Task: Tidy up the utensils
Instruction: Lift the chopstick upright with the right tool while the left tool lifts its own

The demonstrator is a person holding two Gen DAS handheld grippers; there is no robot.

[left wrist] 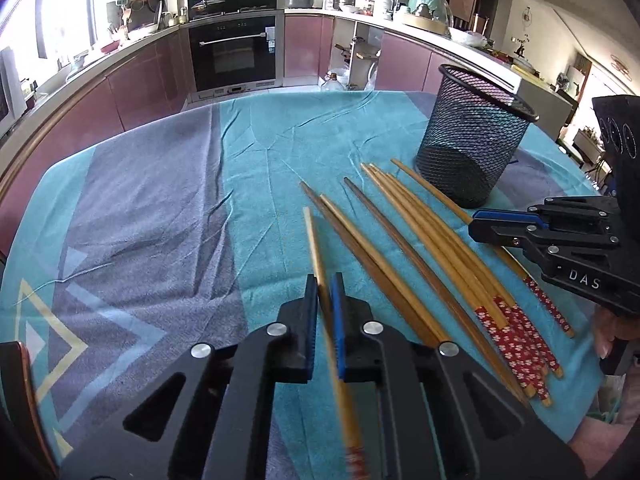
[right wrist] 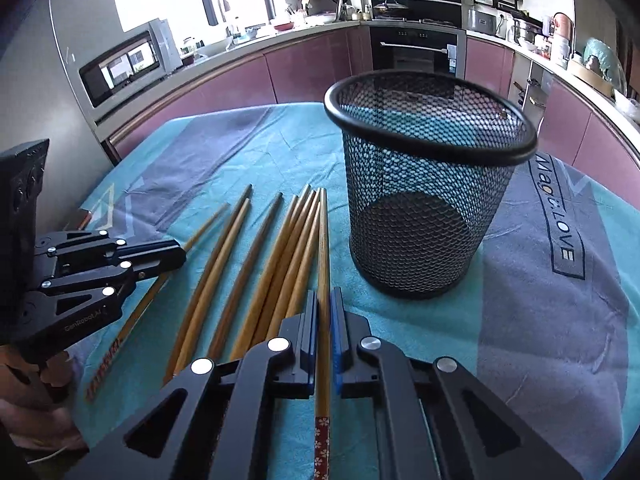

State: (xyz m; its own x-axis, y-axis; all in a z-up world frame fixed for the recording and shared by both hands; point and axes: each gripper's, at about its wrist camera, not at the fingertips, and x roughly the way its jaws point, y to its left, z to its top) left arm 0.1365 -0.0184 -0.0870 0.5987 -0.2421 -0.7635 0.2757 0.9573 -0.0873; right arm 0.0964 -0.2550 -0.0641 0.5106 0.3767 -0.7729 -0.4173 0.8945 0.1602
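Observation:
Several wooden chopsticks (left wrist: pixel 432 248) with red flowered ends lie side by side on the teal cloth, left of a black mesh cup (left wrist: pixel 474 136). My left gripper (left wrist: pixel 325 292) is shut on one light chopstick (left wrist: pixel 314 248), held apart from the pile and pointing away. My right gripper (right wrist: pixel 324 308) is shut on the rightmost chopstick (right wrist: pixel 323 248), just left of the mesh cup (right wrist: pixel 428 184). The right gripper shows in the left wrist view (left wrist: pixel 478 222) over the pile's right side. The left gripper shows in the right wrist view (right wrist: pixel 176 256).
The table is covered by a teal and grey cloth (left wrist: pixel 160 200) with wrinkles. Kitchen counters, an oven (left wrist: pixel 234 52) and cabinets stand behind the table. A microwave (right wrist: pixel 132 64) sits at the far left in the right wrist view.

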